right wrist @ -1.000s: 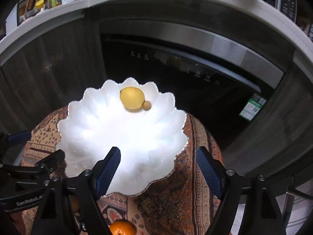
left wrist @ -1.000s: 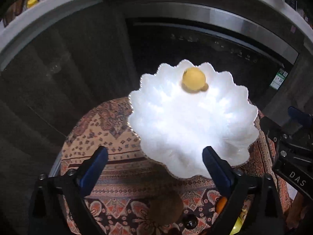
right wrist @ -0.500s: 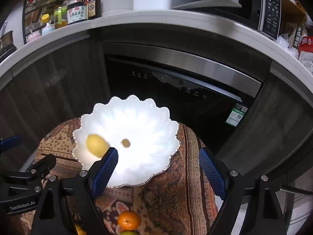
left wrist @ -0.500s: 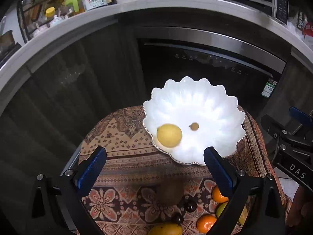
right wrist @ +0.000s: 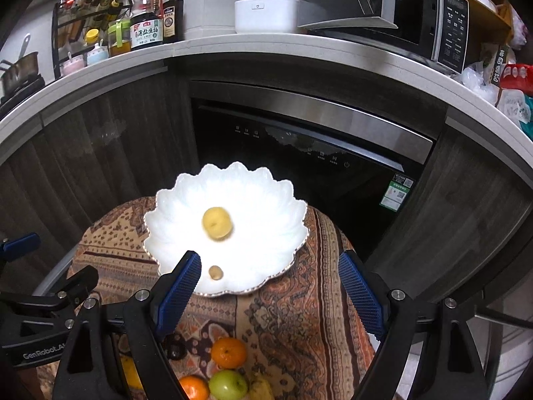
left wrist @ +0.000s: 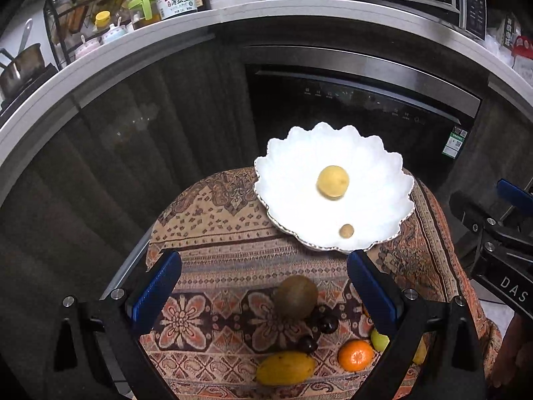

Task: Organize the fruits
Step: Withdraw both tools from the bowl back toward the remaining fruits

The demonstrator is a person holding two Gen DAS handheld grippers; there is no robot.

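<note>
A white scalloped plate [left wrist: 373, 180] [right wrist: 266, 206] stands at the far end of a small table under a patterned cloth [left wrist: 233, 233]. In it lie a round yellow fruit [left wrist: 332, 181] [right wrist: 216, 223] near the middle and a small brown fruit [left wrist: 346, 231] [right wrist: 215, 272] by the near rim. My left gripper [left wrist: 265, 290] hangs open above the cloth, short of the plate, over a kiwi [left wrist: 295, 296]. My right gripper [right wrist: 270, 295] is open too, empty, at the plate's near right edge.
Loose fruit lies near me on the cloth: dark cherries [left wrist: 328, 323], a yellow mango [left wrist: 285, 367], an orange [left wrist: 355, 355] [right wrist: 229, 352], a green apple [right wrist: 228, 384]. Behind the table are a dark built-in appliance [right wrist: 316, 173] and a counter [right wrist: 266, 46] with bottles.
Both grippers have drawn back and up from the plate, bringing the loose fruit into view. The yellow fruit rolled from the far rim to the middle; the small brown one rolled to the near rim.
</note>
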